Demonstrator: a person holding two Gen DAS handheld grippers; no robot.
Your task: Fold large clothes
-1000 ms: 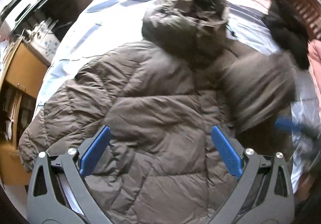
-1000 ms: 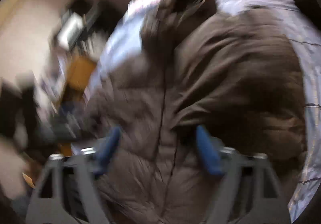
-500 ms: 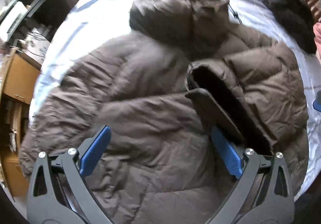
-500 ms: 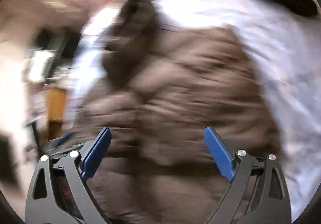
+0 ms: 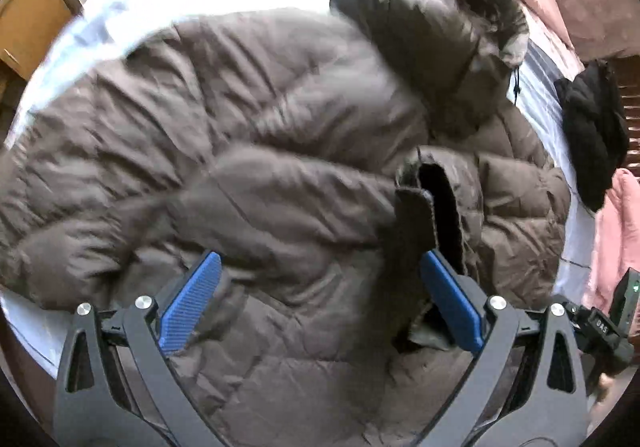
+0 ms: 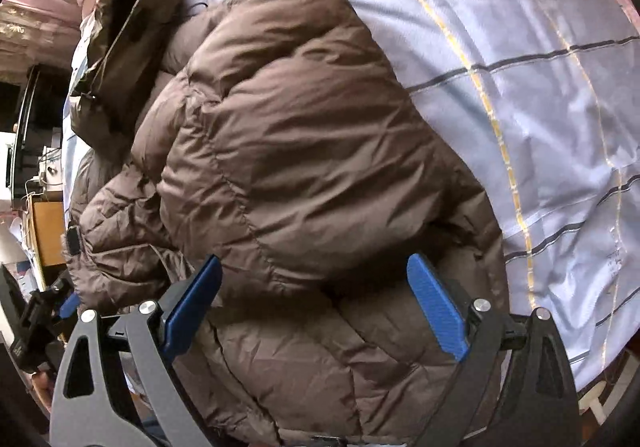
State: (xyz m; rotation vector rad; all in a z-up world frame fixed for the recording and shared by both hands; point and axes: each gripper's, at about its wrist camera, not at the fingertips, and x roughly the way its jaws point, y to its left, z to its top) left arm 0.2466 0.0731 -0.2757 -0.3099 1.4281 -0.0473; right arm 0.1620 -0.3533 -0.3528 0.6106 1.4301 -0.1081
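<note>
A large brown puffer jacket [image 5: 280,175] lies spread on a bed, hood [image 5: 432,19] at the far end. Its right sleeve [image 6: 304,135] is folded across the body, the cuff opening [image 5: 436,207] showing in the left wrist view. My left gripper [image 5: 320,307] is open and empty just above the jacket's lower body. My right gripper [image 6: 316,307] is open and empty over the jacket's right side, below the folded sleeve. The right gripper's body also shows at the left wrist view's right edge [image 5: 612,327].
The bed sheet [image 6: 520,87] is pale blue with dark and yellow stripes. A black garment [image 5: 596,135] lies at the bed's right side near pink bedding [image 5: 616,231]. A wooden cabinet [image 5: 28,15] and cluttered shelves [image 6: 44,167] stand left of the bed.
The right sleeve was swung over and now lies folded across the jacket. The right gripper has drawn back to the jacket's right side. The left gripper has shifted left and closer.
</note>
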